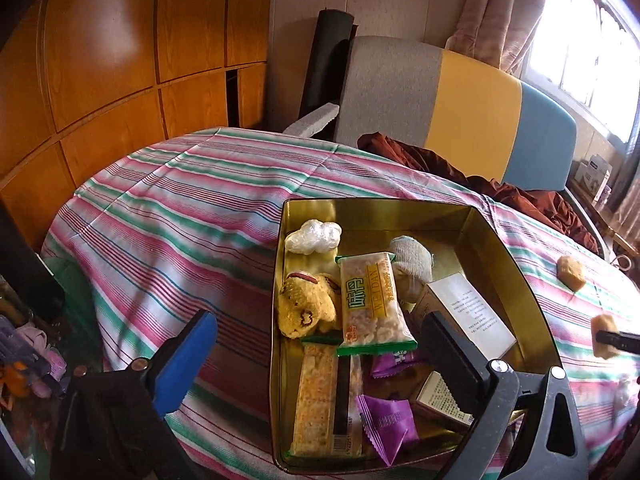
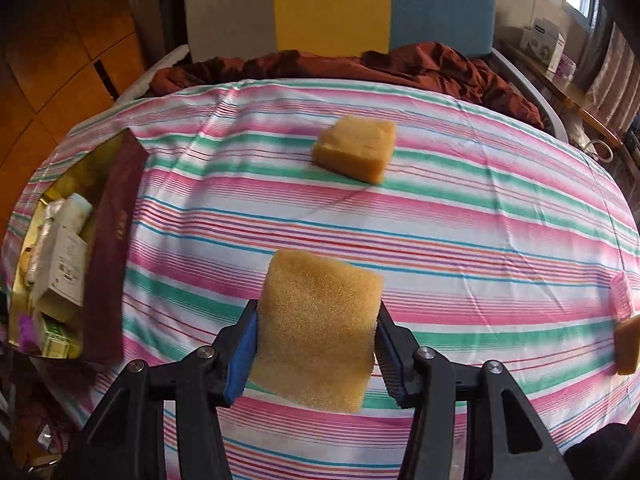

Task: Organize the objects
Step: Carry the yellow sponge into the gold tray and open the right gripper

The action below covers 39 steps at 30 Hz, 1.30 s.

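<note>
A gold tin box stands on the striped tablecloth, holding several snacks: a rice-cracker pack, purple packets, a white carton and a yellow plush toy. My left gripper hangs over the tin's near end, open wide, with nothing pressed between its pads. My right gripper is shut on a yellow sponge block, held above the cloth. In the left wrist view, that held sponge shows at the right edge.
A second sponge block lies farther back on the cloth, and a third sits at the right edge beside a pink item. The tin's dark red wall is at left. Dark red fabric and a chair back lie behind.
</note>
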Available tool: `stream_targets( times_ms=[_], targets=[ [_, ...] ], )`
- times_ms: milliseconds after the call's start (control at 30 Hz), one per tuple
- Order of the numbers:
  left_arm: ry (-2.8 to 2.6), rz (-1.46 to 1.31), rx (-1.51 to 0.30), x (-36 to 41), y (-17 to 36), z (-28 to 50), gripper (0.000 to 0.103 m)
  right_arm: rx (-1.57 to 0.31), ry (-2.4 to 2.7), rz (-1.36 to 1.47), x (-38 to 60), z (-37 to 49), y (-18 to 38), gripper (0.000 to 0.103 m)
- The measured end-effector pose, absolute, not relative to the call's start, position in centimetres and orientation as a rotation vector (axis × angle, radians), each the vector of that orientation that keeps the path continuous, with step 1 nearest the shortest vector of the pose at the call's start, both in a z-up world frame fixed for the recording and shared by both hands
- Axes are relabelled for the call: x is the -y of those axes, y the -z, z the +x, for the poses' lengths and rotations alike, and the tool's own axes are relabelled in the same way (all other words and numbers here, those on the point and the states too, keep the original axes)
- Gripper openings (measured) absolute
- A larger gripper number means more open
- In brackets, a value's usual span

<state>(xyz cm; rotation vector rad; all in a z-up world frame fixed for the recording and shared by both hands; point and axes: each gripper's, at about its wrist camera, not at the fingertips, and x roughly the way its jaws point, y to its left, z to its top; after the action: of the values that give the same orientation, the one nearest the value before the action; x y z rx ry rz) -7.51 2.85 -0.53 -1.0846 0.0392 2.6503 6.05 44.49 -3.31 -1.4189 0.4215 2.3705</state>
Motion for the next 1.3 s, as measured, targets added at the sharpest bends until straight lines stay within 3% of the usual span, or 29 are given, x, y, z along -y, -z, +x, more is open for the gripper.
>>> stream_targets(
  times_ms=[300,833,933,1000,1033,1300],
  targets=[
    [-2.656,-1.022,-0.075,-2.5,-0.2,-6.1,0.103,-0.270,-2.649,-1.434,-33.8,-2.5,-0.4,0.054],
    [-2.631,-1.037,-0.073,-1.9,0.4,-5.9,0.103,-0.122,-2.666,-1.549,-27.5,-12.9,1.7,0.057],
    [-2.628,-1.042,-0.077,-2.1,0.5,-5.9,0.103,-0.112,-2.660,-1.542,-27.3,-13.4,1.9,0.063],
    [-2.626,-1.046,-0.079,-2.1,0.6,-5.9,0.103,-0.118,-2.652,-1.543,-27.3,-13.5,2.0,0.080],
    [-2.626,-1.048,-0.079,-2.2,0.6,-6.0,0.103,-0.125,-2.650,-1.543,-27.3,-13.5,2.1,0.083],
    [-2.626,-1.052,-0.092,-2.4,0.7,-5.8,0.103,-0.170,-2.659,-1.513,-27.2,-12.3,1.6,0.084]
  ],
)
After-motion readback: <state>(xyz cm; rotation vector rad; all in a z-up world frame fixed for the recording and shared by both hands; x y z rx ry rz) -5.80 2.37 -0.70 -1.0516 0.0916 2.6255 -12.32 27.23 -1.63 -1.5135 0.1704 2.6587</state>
